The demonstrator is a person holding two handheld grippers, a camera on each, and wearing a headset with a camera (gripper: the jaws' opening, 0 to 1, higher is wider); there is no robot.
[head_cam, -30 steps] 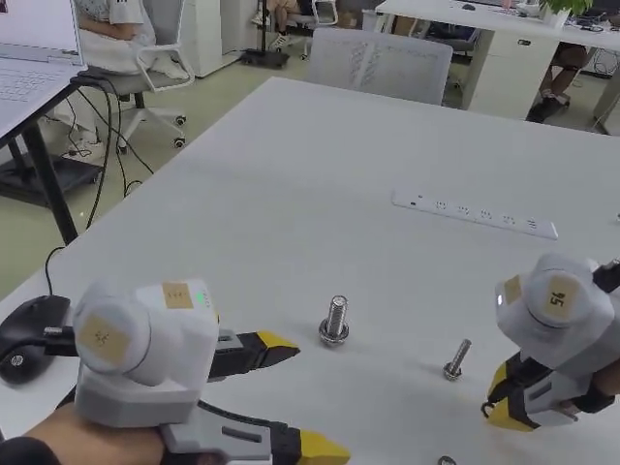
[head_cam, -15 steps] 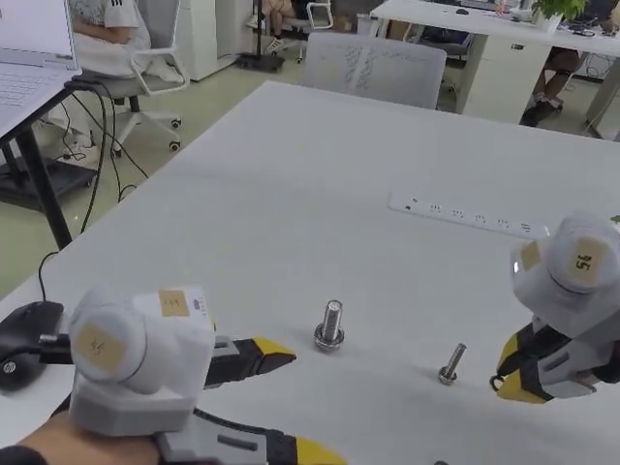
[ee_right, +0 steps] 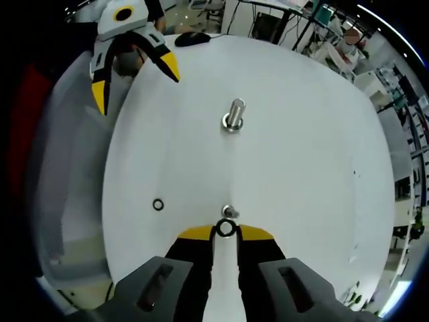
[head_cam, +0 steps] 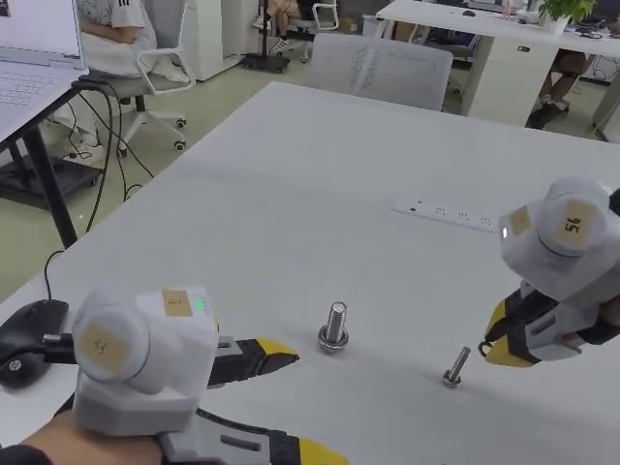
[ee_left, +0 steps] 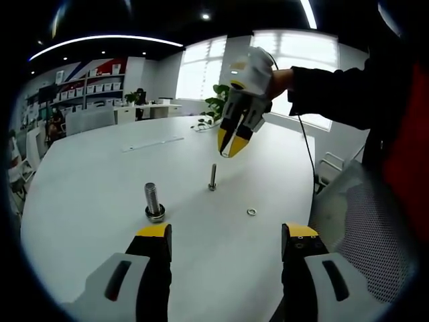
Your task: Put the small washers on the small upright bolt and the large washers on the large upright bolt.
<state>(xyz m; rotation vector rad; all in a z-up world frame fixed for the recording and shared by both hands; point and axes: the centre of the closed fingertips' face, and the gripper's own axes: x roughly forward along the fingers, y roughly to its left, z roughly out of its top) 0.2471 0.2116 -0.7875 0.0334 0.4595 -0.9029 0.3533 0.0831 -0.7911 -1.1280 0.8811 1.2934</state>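
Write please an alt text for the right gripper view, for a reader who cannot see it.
The right tongs pinch a small washer close by the small bolt on a white table. Beyond stands the large bolt, one loose washer lies to the left, and the left tongs hang open at the top.

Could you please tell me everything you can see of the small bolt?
The small bolt is a slim, silvery metal screw with a threaded shank. It stands head-down on the white table, shank pointing up, roughly upright. Only the table touches it. The right gripper, shut on a washer, hangs just above its tip without contact. Whether any washer already sits on it, I cannot tell.
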